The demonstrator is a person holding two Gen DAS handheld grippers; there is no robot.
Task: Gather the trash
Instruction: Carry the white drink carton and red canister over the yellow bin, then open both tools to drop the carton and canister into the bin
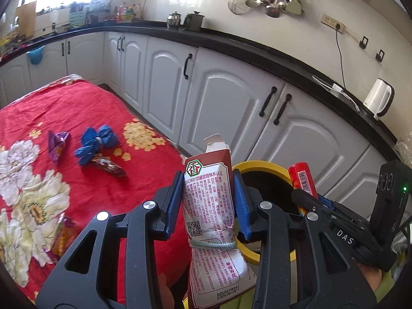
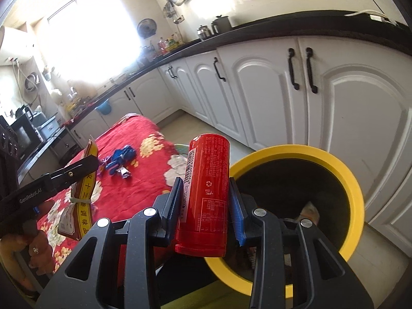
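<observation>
Red cloth [image 1: 108, 118] is covering the table beside white cabinets [image 1: 224, 97]. The left gripper [image 1: 209, 200] is clamping a crumpled seasoning packet [image 1: 208, 206] tied with a string, holding it upright near the yellow rim of the bin [image 1: 260, 166]. The right gripper [image 2: 206, 200] is squeezing a red can [image 2: 206, 193] between its blue pads, just beside the bin [image 2: 358, 195]. Lying on the cloth are a blue bundle [image 1: 96, 143], a purple wrapper [image 1: 57, 144] and a dark wrapper [image 1: 109, 166].
</observation>
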